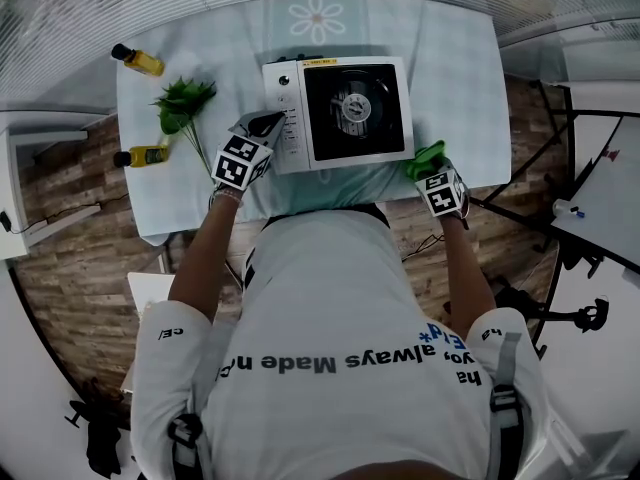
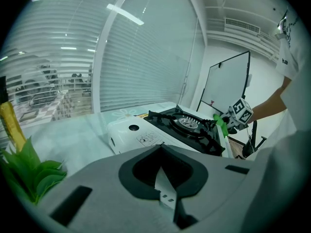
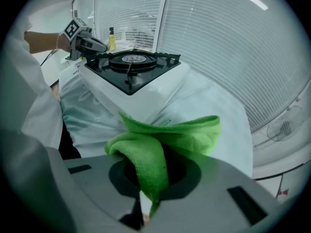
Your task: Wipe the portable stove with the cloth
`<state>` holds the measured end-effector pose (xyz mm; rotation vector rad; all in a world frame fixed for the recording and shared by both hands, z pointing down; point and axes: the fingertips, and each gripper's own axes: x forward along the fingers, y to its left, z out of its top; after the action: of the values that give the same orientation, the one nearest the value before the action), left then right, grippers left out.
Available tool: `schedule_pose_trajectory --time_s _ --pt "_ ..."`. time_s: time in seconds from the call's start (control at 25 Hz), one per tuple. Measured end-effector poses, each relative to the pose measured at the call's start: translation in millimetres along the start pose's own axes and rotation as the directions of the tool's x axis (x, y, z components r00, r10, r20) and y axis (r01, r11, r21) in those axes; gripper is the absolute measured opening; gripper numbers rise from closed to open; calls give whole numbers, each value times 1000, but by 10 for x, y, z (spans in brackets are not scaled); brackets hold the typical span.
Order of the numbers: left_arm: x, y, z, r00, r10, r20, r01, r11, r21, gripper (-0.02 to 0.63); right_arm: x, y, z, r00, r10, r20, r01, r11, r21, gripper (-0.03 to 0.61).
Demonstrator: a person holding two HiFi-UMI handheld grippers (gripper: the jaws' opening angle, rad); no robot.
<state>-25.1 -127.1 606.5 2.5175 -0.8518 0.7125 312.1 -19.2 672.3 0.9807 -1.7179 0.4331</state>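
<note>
The portable stove [image 1: 340, 113] is a white box with a black top and a round burner, standing in the middle of the table [image 1: 450, 78]. My left gripper [image 1: 270, 121] hovers at the stove's front left corner, by the control panel, shut with nothing in it. In the left gripper view the stove [image 2: 160, 130] lies just beyond the closed jaw tips [image 2: 161, 147]. My right gripper [image 1: 432, 163] is shut on the green cloth [image 1: 428, 155] at the stove's front right corner. In the right gripper view the cloth [image 3: 165, 140] bunches over the jaws, short of the stove [image 3: 131, 72].
Two yellow bottles [image 1: 140, 61] [image 1: 146, 155] and a green leafy sprig [image 1: 185, 103] lie on the table's left part. The table's front edge runs just under both grippers. A whiteboard [image 2: 226, 86] stands to the right, window blinds behind the table.
</note>
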Motion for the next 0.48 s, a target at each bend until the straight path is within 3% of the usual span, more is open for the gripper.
schedule_pose_trajectory --time_s 0.48 --pt "5 6 -3 1000 9 5 -9 1000 -27 12 163 -353 442 999 -34 36 34 999 2 23"
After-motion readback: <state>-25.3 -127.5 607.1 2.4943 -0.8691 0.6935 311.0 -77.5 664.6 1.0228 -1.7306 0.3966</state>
